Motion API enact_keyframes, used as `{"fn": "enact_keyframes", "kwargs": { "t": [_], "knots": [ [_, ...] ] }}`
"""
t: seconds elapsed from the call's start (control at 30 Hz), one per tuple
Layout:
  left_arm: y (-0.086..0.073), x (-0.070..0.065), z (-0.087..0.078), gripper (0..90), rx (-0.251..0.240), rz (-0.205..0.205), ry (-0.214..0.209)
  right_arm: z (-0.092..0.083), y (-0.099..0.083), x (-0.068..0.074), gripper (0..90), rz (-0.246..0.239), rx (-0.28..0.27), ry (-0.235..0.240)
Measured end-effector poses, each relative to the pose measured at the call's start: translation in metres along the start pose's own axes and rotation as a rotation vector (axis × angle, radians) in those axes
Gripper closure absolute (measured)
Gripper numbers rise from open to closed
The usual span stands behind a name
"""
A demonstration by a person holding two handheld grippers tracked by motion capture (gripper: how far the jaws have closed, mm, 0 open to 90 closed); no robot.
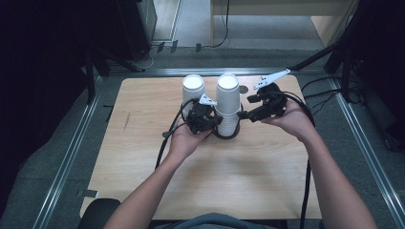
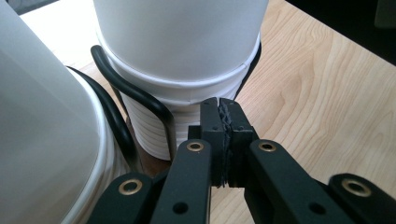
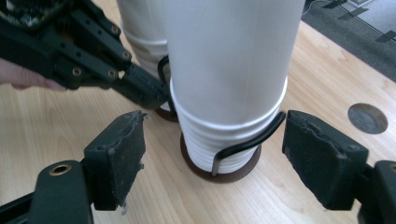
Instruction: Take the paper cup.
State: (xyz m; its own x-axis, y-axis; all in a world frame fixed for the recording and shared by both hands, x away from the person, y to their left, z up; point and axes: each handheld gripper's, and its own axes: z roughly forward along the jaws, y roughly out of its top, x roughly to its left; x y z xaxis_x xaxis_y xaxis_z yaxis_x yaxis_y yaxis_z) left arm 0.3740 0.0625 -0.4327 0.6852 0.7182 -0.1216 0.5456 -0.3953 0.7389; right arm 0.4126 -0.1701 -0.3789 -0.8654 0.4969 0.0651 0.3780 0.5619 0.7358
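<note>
from above, two white cup stacks (image 1: 228,105) stand in black wire holders mid-table (image 1: 143,157), the left gripper (image 1: 217,121) and right gripper (image 1: 241,114) flanking the nearer one. left gripper view: jaws pressed together, empty, beside the stack's lower rim (image 2: 187,88). right gripper view: jaws apart, straddling the stack (image 3: 229,93) without touching.

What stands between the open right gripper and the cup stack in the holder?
Nothing visible does. The right gripper has its jaws spread on either side of the cup stack, with bare table in front of it. The holder's wire wraps the stack's lower rims. The left gripper, shut, sits at the stack's far side.
</note>
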Motion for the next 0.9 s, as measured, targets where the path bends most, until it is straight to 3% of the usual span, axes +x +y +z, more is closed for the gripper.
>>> {"fn": "enact_keyframes", "kwargs": {
  "t": [0.13,0.27,0.47,0.9],
  "knots": [
    [0.001,0.0,0.002,89.4,0.008,0.001,0.001,0.001,0.008,-0.002,20.1,0.006,-0.001,-0.002],
    [0.001,-0.002,0.004,88.6,0.019,0.028,0.009,0.005,0.021,-0.001,19.0,-0.012,0.004,-0.012],
    [0.002,-0.001,0.003,88.1,0.011,0.023,0.015,0.01,0.039,-0.001,17.4,-0.019,-0.009,-0.017],
    [0.002,-0.003,0.003,87.9,-0.002,0.023,0.021,0.029,0.065,0.002,15.9,-0.022,0.02,-0.056]
  ]
}}
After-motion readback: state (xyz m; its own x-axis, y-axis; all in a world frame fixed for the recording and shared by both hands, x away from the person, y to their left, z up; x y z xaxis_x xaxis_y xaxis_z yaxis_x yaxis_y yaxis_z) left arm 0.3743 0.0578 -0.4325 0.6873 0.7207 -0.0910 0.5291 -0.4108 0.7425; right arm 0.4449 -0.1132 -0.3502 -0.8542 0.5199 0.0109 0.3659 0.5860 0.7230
